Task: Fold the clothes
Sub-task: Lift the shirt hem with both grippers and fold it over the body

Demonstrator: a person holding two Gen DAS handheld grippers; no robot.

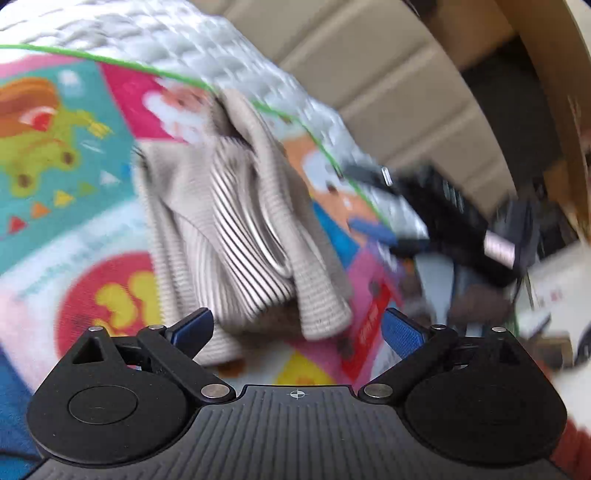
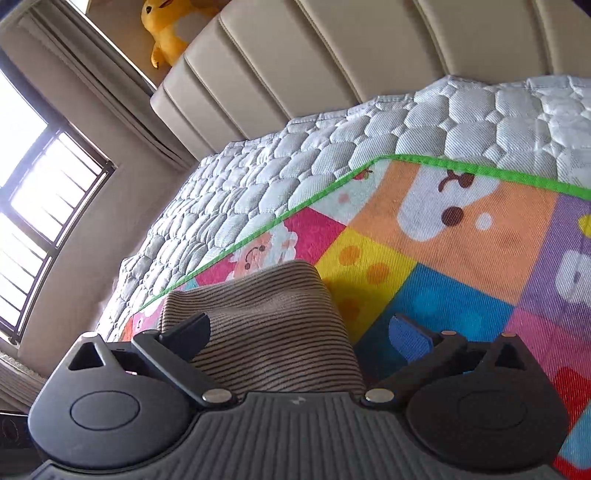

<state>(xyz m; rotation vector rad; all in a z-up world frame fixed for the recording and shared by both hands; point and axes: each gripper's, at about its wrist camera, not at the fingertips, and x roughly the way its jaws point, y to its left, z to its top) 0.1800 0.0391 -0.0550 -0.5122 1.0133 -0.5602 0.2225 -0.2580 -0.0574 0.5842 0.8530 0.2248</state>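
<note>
Holding my left hand-held gripper (image 1: 297, 332) with its blue pads spread wide and gripping nothing, I am looking over the striped beige garment (image 1: 240, 236), which is lying bunched just beyond the fingertips on the colourful play mat (image 1: 66, 155). My right hand-held gripper (image 2: 299, 332) is also standing wide, with the same garment (image 2: 266, 325) sitting between its fingers. Farther off, the quilted mattress (image 2: 295, 147) is meeting the beige headboard (image 2: 314, 48), with a yellow plush toy (image 2: 166, 22) above it.
</note>
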